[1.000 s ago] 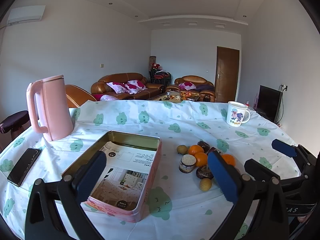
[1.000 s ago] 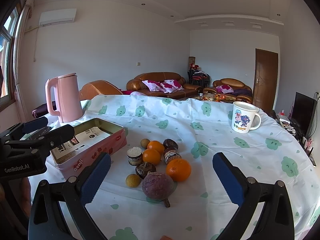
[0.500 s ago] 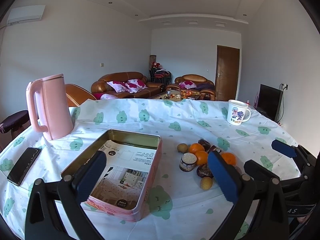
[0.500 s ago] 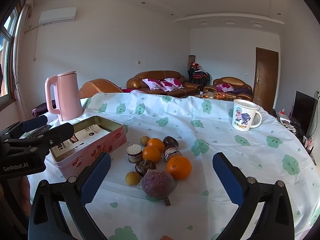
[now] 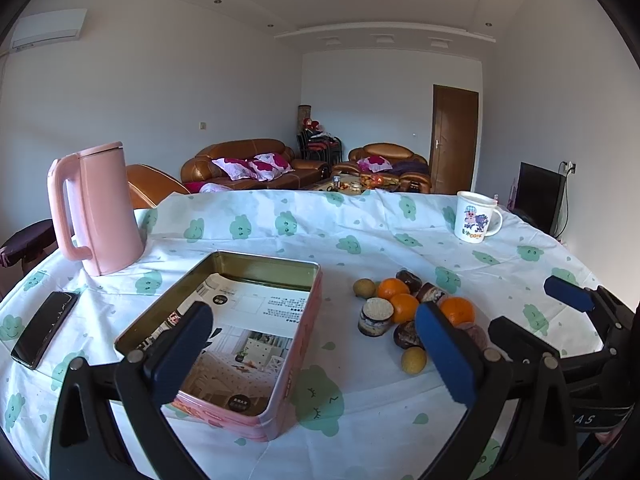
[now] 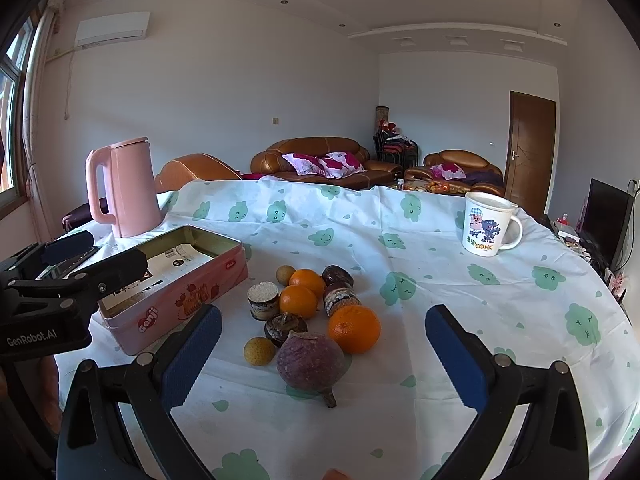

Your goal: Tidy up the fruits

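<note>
A pile of fruit lies mid-table: three oranges, a purple round fruit with a stem, two small yellow fruits, dark brown pieces and a small cut cylinder. The pile also shows in the left wrist view. An open pink tin with a printed sheet inside sits left of the pile, also seen in the right wrist view. My left gripper is open and empty above the tin's near end. My right gripper is open and empty, just before the purple fruit.
A pink kettle stands at the back left. A black phone lies at the left edge. A white cartoon mug stands at the back right. The table has a white cloth with green cloud prints.
Both views have drifted very slightly; the fruit pile sits a touch lower in the right wrist view. Both grippers stay open and empty.
</note>
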The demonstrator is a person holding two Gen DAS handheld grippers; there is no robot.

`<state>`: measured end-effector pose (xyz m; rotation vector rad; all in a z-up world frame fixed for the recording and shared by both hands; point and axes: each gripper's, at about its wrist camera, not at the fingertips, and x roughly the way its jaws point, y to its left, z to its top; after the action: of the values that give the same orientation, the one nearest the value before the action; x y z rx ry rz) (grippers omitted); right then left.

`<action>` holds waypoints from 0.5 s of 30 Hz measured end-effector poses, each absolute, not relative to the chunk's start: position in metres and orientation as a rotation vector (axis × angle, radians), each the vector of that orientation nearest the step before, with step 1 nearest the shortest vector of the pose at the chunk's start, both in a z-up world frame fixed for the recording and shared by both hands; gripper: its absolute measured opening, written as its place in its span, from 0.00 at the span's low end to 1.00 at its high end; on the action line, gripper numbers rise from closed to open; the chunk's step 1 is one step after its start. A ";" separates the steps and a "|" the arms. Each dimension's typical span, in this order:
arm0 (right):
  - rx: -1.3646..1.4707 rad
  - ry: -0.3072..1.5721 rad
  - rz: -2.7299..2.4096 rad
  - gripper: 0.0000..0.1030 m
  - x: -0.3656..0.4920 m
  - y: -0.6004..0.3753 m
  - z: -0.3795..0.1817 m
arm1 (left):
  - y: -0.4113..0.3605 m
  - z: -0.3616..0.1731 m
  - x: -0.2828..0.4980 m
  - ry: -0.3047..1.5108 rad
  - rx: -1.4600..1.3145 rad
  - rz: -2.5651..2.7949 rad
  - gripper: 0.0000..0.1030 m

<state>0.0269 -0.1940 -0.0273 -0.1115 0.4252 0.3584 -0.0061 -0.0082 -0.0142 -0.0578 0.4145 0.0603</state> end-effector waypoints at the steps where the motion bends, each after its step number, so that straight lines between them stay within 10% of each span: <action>1: -0.114 0.425 0.357 0.99 0.027 -0.194 -0.028 | -0.009 -0.015 -0.005 0.418 -0.057 0.060 1.00; 15: -0.118 0.554 0.329 0.89 0.060 -0.205 -0.064 | -0.026 -0.047 0.011 0.476 -0.021 0.013 1.00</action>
<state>0.0601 -0.2051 -0.0639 -0.1183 0.5539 0.3285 0.0115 -0.0260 -0.0473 -0.0213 0.4756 0.0134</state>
